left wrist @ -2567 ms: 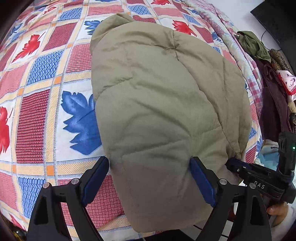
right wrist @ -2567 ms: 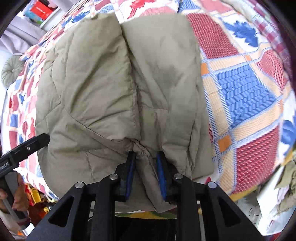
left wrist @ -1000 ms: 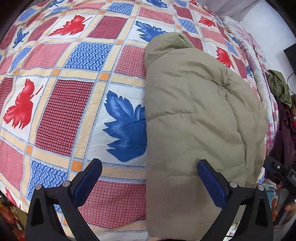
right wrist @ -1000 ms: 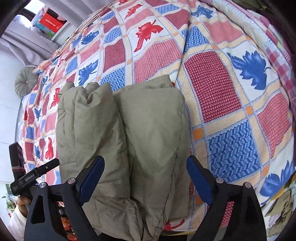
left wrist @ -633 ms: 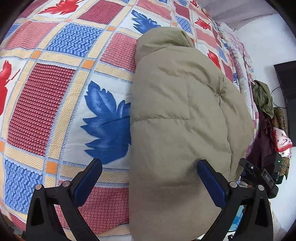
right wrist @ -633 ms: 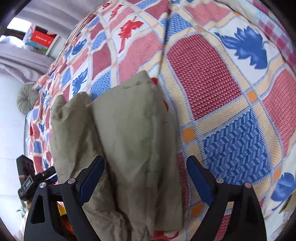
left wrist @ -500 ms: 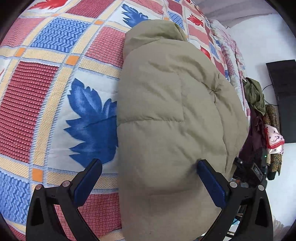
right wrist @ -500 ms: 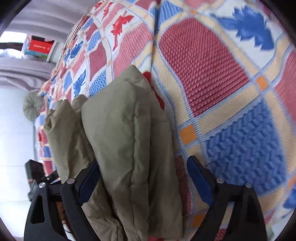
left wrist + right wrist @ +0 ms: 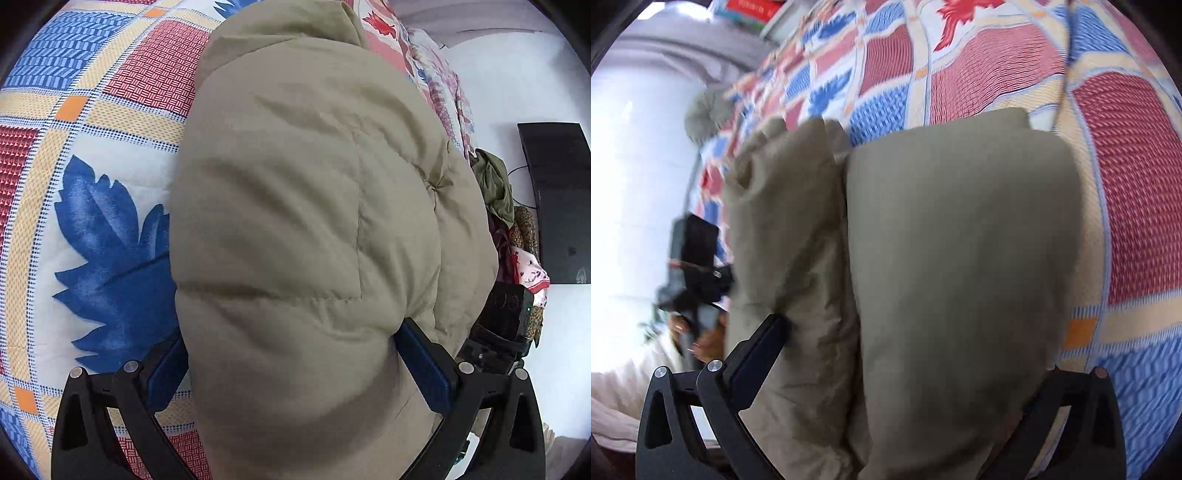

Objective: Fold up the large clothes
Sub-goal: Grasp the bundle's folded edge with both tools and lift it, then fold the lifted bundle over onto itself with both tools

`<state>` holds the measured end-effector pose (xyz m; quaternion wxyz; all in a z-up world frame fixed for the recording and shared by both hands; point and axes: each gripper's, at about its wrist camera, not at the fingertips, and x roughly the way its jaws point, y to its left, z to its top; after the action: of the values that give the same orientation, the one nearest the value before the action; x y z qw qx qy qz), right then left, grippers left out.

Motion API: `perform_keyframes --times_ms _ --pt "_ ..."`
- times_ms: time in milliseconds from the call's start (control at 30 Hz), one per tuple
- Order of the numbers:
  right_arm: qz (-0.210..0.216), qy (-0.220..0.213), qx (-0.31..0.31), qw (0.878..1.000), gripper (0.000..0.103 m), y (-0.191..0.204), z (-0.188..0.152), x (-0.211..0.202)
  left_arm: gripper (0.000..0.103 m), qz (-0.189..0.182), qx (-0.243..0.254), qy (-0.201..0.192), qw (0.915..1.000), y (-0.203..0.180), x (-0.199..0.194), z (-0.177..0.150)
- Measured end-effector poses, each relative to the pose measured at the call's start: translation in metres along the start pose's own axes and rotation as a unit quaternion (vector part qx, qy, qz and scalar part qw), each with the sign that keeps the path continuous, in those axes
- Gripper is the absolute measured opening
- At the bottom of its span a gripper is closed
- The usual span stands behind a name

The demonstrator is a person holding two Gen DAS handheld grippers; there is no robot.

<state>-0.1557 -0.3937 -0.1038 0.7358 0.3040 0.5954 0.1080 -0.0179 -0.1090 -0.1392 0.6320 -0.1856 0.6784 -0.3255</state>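
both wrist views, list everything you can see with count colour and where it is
padded jacket: 1, olive, folded in a bulky bundle near the bed's edge
bedspread: 1, red, blue and cream patchwork with leaf prints, under the jacket
clothes heap: 1, green, maroon and floral, past the bed's far side
screen: 1, black, against the white wall
round cushion: 1, grey, far end of bed, blurred
left gripper: 1, black with blue pads, open, jaws either side of the bundle
right gripper: 1, black, open, straddling the bundle
hand: 1, holding the left gripper's handle
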Motion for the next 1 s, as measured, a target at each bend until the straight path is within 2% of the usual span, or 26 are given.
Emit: perform_keyframes --times_ms 100,267,500,567,733,800,867,1000 --pt "-0.004 0.017 0.025 1.0 0.103 -0.011 0.011 0.017 0.103 0.003 0.004 0.004 1.0 -0.001 0.011 0.002" --pt "0.055 0.014 0.081 0.995 0.103 -0.037 0.011 0.026 0.103 -0.029 -0.023 0.026 0.999 0.004 0.025 0.004" --pt "0.086 0.02 0.104 0.991 0.102 -0.035 0.018 0.036 0.103 -0.021 -0.013 0.009 0.9997 -0.012 0.032 0.0" --pt "0.097 0.015 0.11 0.989 0.095 -0.033 0.016 0.035 0.101 -0.021 -0.007 0.005 0.9997 -0.017 0.032 -0.001" --pt "0.098 -0.017 0.108 0.989 0.054 -0.017 0.01 0.025 0.087 -0.024 0.025 -0.002 0.9994 -0.03 0.022 -0.007" --pt "0.091 -0.031 0.105 0.99 0.048 -0.002 0.007 0.021 0.079 -0.031 0.036 -0.002 0.9989 -0.034 0.015 -0.006" --pt "0.095 -0.039 0.108 0.989 0.047 0.009 0.006 0.019 0.076 -0.039 0.046 -0.001 0.9982 -0.036 0.005 -0.004" --pt "0.105 -0.058 0.114 0.986 0.046 0.045 0.005 0.016 0.076 -0.057 0.077 -0.008 0.9953 -0.039 -0.029 0.008"
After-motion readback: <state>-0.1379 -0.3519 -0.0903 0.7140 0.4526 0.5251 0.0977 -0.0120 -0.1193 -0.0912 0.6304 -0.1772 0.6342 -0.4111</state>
